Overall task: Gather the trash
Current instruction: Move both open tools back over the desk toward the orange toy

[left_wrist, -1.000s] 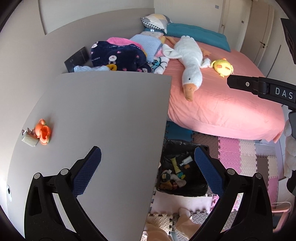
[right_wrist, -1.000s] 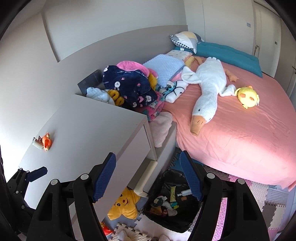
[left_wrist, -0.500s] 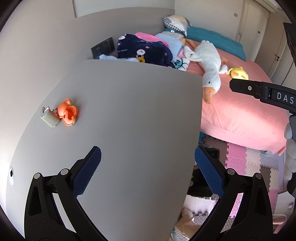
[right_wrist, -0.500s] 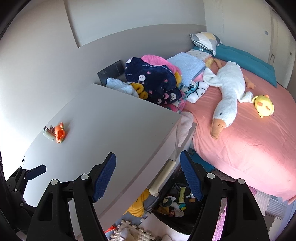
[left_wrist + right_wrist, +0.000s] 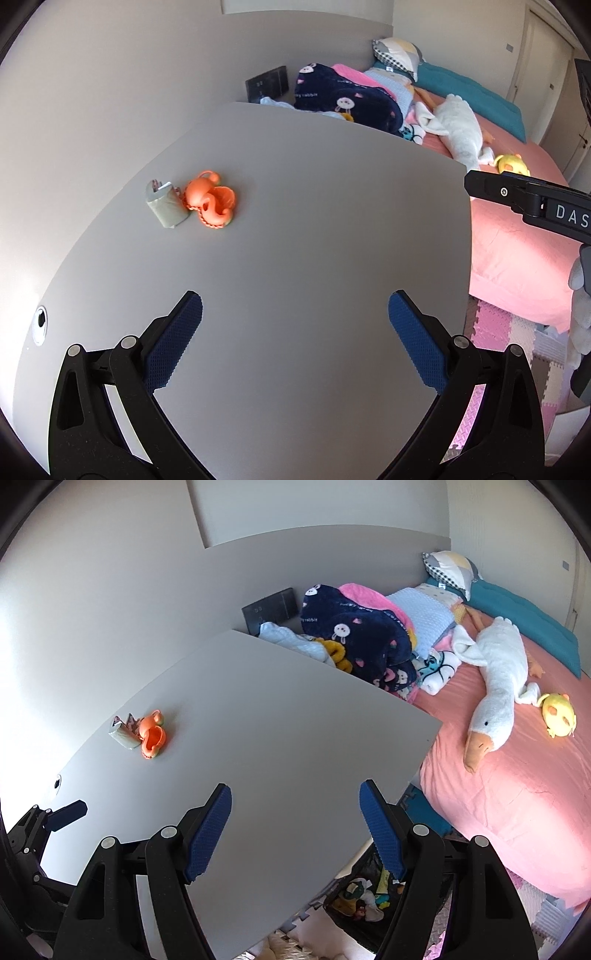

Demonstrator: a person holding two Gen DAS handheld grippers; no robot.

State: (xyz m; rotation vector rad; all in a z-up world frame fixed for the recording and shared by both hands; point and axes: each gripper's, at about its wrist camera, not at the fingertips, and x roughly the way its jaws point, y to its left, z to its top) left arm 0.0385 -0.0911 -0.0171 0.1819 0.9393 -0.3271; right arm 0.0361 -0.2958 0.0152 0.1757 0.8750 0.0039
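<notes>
The pink bed occupies the right of the scene, with a white goose plush on it. The grey surface spans the centre and left and carries the remaining trash at its far left: an orange plastic piece touching a small grey-green wrapper on its left. Both items lie ahead and to the left of both tools. The left hand-held gripper is judged nearer; its jaws stand wide and hold nothing. The right hand-held gripper is likewise wide and holds nothing. The wrapper's long axis runs roughly near-to-far. Only the right wrist view shows the black trash bag on the floor below the surface's near right edge.
</notes>
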